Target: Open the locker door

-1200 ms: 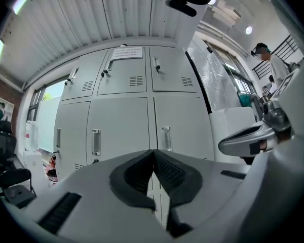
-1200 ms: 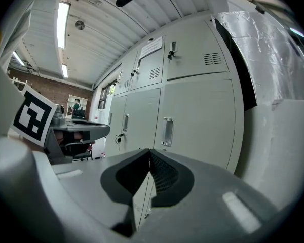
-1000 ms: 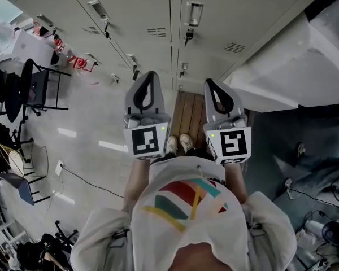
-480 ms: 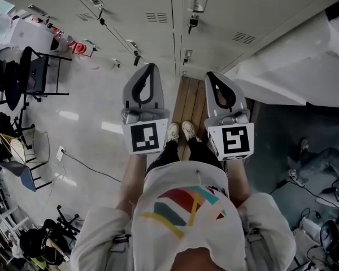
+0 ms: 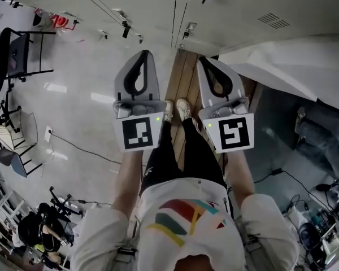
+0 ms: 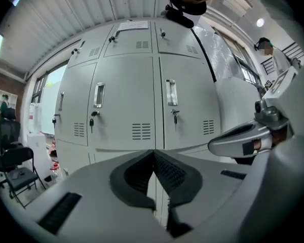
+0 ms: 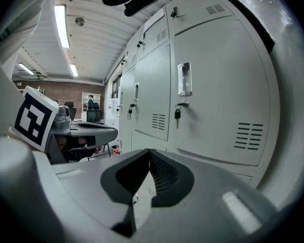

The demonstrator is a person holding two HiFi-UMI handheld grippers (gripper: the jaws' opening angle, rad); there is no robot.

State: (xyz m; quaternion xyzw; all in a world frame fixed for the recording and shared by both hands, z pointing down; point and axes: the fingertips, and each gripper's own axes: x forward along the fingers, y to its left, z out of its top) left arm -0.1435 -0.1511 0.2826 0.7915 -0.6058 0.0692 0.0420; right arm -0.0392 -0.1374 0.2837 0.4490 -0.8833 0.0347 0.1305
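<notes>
Head view: we see the left hand-held gripper (image 5: 141,58) and the right hand-held gripper (image 5: 208,64) side by side, both tips pointing toward the foot of the locker bank (image 5: 158,10).
Left gripper view: jaws closed, nothing between them. Two shut locker doors (image 6: 124,105) of the bank stand straight ahead, each with one handle (image 6: 99,95).
Right gripper view: jaws closed, empty. The locker bank stands to its right, not touched.

No lettering or numbers can be read.

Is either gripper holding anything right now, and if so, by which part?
Nothing is held. The left gripper and the right gripper both have their jaws together with nothing between them, clear of the lockers.
</notes>
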